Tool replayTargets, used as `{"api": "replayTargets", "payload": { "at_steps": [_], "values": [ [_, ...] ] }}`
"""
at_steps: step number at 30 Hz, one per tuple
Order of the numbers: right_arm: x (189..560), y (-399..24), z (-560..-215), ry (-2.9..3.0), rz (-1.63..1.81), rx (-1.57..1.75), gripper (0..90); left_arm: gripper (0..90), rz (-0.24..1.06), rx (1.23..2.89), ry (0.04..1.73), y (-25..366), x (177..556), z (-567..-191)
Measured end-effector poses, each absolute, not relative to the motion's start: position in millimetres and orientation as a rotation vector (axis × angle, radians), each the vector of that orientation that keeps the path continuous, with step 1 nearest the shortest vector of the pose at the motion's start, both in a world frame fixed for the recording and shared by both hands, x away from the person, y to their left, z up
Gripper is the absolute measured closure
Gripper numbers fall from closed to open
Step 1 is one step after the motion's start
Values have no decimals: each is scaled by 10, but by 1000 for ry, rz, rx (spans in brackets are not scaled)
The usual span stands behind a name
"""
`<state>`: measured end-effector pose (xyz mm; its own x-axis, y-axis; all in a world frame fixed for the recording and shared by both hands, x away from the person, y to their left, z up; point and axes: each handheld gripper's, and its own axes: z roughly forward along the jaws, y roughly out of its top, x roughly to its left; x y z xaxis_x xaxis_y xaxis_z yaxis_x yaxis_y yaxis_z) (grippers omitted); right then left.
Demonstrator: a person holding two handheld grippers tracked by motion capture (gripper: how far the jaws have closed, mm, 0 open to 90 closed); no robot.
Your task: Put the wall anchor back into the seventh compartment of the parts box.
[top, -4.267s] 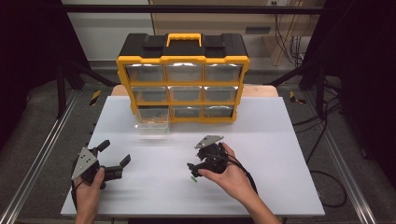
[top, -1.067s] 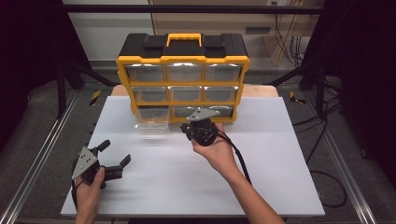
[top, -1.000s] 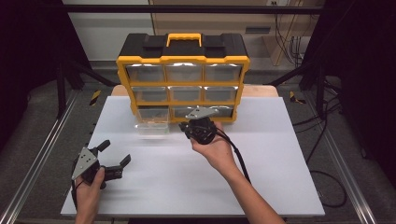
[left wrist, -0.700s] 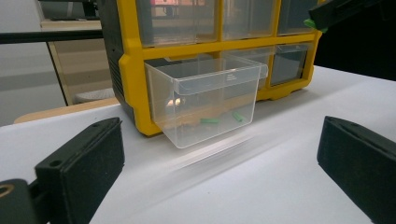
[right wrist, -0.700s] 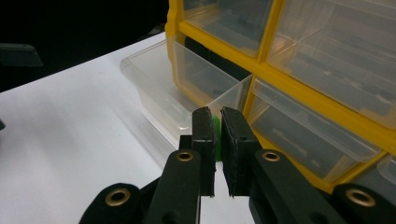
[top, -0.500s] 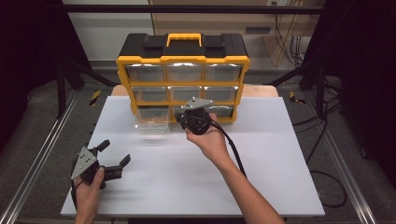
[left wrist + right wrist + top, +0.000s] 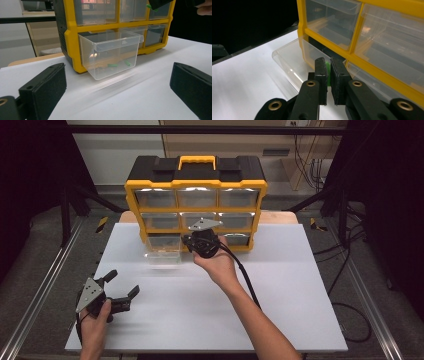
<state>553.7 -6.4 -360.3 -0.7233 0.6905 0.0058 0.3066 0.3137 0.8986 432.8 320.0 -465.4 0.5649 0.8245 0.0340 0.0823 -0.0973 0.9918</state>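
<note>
Right gripper [image 7: 328, 75] pinches a small green peg [image 7: 327, 67], jaws nearly closed, beside the pulled-out clear drawer [image 7: 162, 251] at the cabinet's [image 7: 196, 200] lower left. Best carry it fully over the drawer before releasing. Left gripper [image 7: 122, 292] rests wide open, empty.

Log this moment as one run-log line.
right tongs: shut on small green plastic piece, beside pulled-out clear plastic drawer of yellow organizer | left tongs: open, idle on white table
</note>
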Motion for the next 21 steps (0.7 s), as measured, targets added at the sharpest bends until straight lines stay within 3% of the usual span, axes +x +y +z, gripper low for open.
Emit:
{"api": "replayTargets", "payload": {
  "at_steps": [21],
  "values": [
    [5734,228,-3699,2219,1406,924,845,7,749,1557,793,3206,4329,-4653]
  ]
}}
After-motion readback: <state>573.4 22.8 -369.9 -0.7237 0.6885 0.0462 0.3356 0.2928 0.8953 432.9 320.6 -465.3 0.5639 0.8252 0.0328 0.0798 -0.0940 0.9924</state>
